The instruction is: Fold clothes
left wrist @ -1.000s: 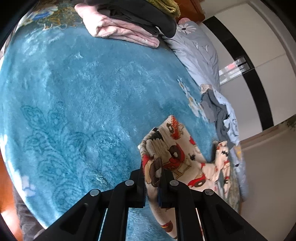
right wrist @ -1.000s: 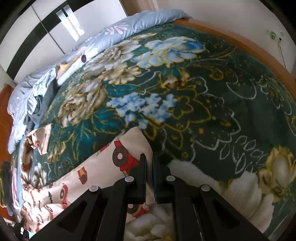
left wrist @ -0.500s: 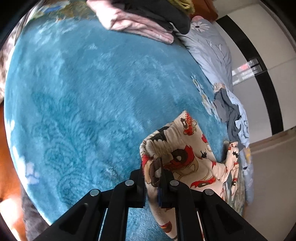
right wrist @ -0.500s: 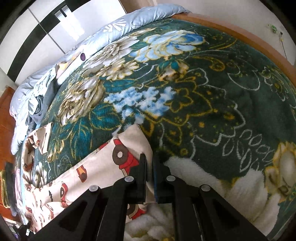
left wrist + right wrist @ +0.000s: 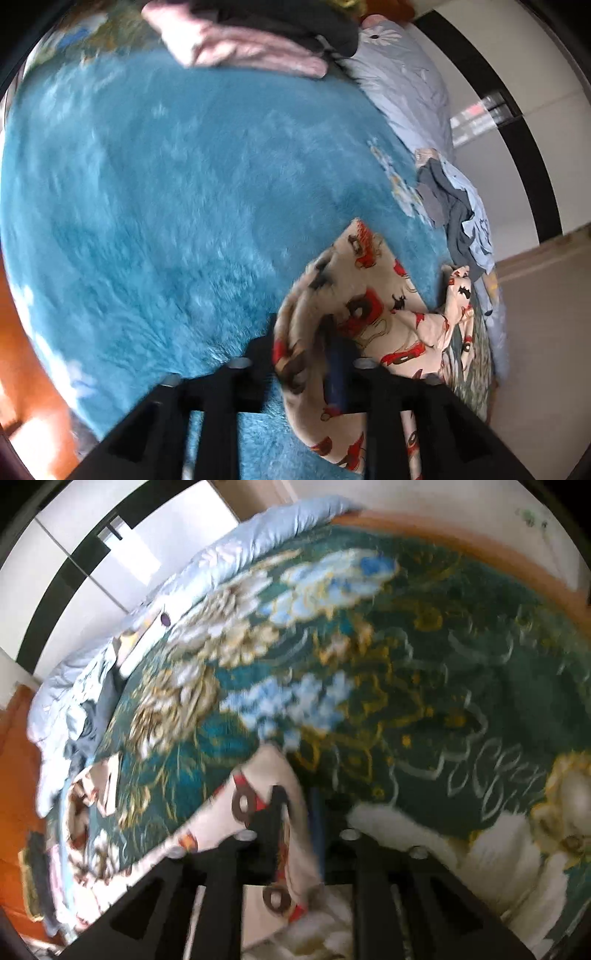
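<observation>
A cream garment printed with red cartoon cars [image 5: 369, 314] lies bunched on a blue plush blanket [image 5: 184, 203]. My left gripper [image 5: 306, 354] has the garment's gathered edge between its fingers, and the jaws stand wider apart than before. In the right wrist view, the same garment [image 5: 266, 786] stretches to the lower left over a dark green floral blanket [image 5: 443, 701]. My right gripper [image 5: 299, 812] has the garment's corner between its fingers, with a visible gap between the jaws. Both views are motion-blurred.
A pile of pink and dark folded clothes [image 5: 251, 40] sits at the blanket's far edge. A light blue quilt [image 5: 406, 81] and crumpled grey and blue clothes [image 5: 454, 210] lie along the right. In the right wrist view the quilt [image 5: 229, 561] borders a wooden bed frame [image 5: 461, 550].
Both grippers' jaws have spread apart around the garment, where earlier they were clamped tight. Both cameras have shifted and the views are now blurred.
</observation>
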